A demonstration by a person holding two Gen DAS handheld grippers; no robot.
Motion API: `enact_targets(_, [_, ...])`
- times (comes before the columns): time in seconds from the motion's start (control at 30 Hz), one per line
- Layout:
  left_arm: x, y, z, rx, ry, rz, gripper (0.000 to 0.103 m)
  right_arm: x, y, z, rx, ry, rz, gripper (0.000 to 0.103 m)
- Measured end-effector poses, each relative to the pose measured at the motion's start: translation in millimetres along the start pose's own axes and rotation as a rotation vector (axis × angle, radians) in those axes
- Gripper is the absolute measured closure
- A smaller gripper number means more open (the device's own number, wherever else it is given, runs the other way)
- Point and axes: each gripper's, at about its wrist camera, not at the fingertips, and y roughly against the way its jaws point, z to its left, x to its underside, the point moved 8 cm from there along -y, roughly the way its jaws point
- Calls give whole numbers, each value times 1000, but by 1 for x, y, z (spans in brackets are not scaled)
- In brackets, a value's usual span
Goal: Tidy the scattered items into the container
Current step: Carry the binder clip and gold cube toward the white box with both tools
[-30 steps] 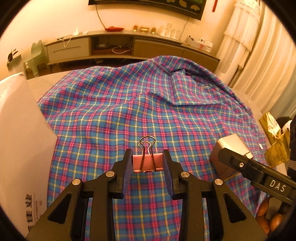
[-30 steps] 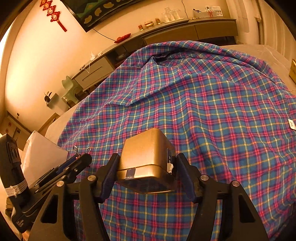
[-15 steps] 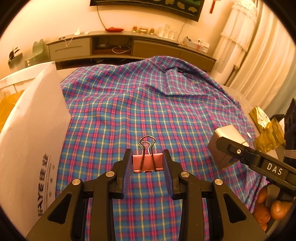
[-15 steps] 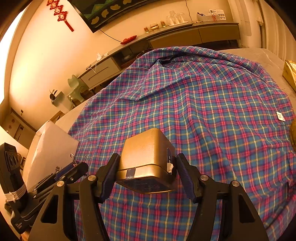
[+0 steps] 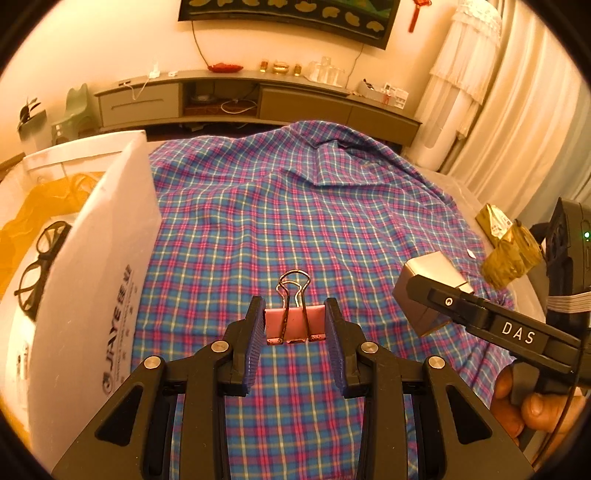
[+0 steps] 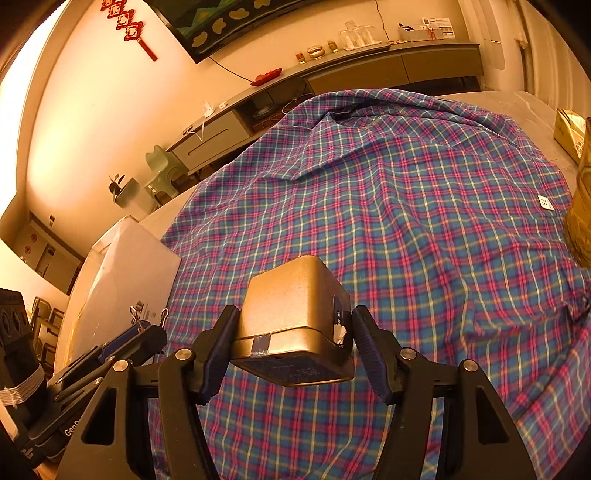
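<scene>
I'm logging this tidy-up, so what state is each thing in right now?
Left tool: shut on the binder clip.
Right tool: shut on the gold tin, lid on.
White box: open, glasses inside.
Plaid cloth: spread, rumpled.

Left tool (image 5: 295, 326) — pink binder clip (image 5: 294, 325)

A home living room, by every sign. Along the far wall runs a long, low media cabinet (image 5: 258, 99) with drawers and an open shelf of tangled cables, a dark framed picture (image 5: 288, 14) hanging above it. A red knot ornament (image 6: 129, 26) dangles on the wall. Small jars and glassware (image 5: 325, 68) line the cabinet top. Pale pleated curtains (image 5: 517, 129) on the right, and a plaid cloth (image 5: 295, 206) spread over the table.
</scene>
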Motion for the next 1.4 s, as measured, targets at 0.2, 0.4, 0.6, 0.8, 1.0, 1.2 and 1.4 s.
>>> enact_targets(0.2, [8, 23, -1, 0, -4, -14, 70, 12, 12, 9, -17, 13, 6, 40])
enact_targets(0.4, [11, 46, -2, 7, -4, -37, 70, 23, 24, 23, -29, 37, 8, 40])
enact_targets(0.6, [13, 70, -1, 18, -3, -67, 70, 32, 34, 39, -40, 62, 3, 40])
enact_targets(0.8, [17, 91, 3, 21, -1, -88, 70, 39, 44, 58, -58, 92, -1, 40])
enact_targets(1.0, [22, 104, 8, 29, 9, -99, 70, 47, 53, 77, -77, 125, -2, 40])
enact_targets(1.2, [26, 117, 12, 38, 13, -110, 70, 54, 60, 94, -98, 153, -2, 40])
enact_targets(1.4, [28, 133, 16, 52, 18, -130, 70, 61, 67, 111, -119, 181, -1, 40])
